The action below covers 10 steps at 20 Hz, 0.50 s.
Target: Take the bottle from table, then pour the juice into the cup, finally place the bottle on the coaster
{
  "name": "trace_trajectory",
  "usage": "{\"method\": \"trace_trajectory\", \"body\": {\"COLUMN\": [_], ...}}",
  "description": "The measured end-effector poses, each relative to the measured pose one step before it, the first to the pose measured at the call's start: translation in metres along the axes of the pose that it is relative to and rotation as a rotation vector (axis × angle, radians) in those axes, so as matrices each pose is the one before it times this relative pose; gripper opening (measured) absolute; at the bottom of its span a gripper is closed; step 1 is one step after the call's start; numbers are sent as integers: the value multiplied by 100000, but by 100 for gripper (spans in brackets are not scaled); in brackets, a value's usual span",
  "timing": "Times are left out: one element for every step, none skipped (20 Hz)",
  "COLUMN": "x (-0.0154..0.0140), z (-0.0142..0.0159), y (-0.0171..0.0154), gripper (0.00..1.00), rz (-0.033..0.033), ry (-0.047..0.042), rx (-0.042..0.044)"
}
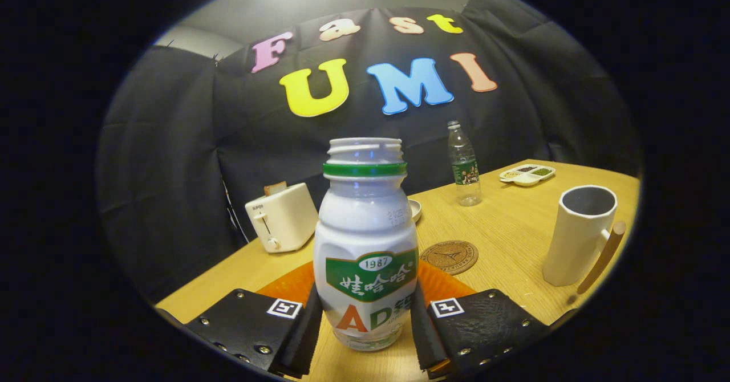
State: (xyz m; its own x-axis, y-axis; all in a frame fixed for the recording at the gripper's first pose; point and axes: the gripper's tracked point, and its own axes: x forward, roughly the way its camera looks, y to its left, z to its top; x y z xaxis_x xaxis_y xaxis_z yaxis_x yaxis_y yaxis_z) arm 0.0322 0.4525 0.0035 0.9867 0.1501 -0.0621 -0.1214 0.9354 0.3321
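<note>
Gripper [365, 319] squeezing the white bottle [365, 245], one black finger [302, 328] pressed on each side, down low by the coloured label. Bottle standing straight up between the fingers. No cap on top, mouth open, a green ring just under the mouth. See-through bottom of the bottle close to the wooden table [513, 228]; cannot tell if touching the table or lifted a bit.

Everything else told from the bottle:

Just behind the bottle, down low, something flat and orange [285, 285] peeking out on both sides.

Behind the bottle and a little to the right, a round brown coaster [449, 256], lying flat on the table, nothing on it.

Far to the right of the bottle, a tall white cup [579, 234] with a wooden handle, standing up, open at the top. Well apart from the bottle.

Behind the bottle to the left, a white toaster [282, 218] near the table's edge, with a slice of bread [275, 188] poking out of the top.

Right behind the bottle's shoulder, the rim of a small white dish [415, 209], mostly hidden.

Farther back and to the right, a clear plastic water bottle [465, 165], standing up, with a label around the middle.

Even farther right of that, a white tray [527, 175] with little sections and bits of food in them.
</note>
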Motion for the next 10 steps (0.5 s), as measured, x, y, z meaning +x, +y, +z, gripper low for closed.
{"method": "trace_trajectory", "body": {"x": [-203, -140, -196, -260, -137, -150, -169, -73, -117, -253], "z": [631, 471, 643, 508, 601, 598, 656, 470, 606, 515], "y": [-318, -394, -373, -290, -143, -132, -66, 12, -19, -86], "gripper": [67, 67, 67, 67, 67, 67, 67, 67, 67, 67], "rz": [663, 277, 163, 330, 690, 865, 988, 1381, 1358, 1044], "ry": [-1265, -1133, -994, -850, -922, -1124, -940, -1003, -983, -891], "rx": [4435, 4021, 3686, 3439, 3265, 3188, 3538, 3727, 3630, 3314]}}
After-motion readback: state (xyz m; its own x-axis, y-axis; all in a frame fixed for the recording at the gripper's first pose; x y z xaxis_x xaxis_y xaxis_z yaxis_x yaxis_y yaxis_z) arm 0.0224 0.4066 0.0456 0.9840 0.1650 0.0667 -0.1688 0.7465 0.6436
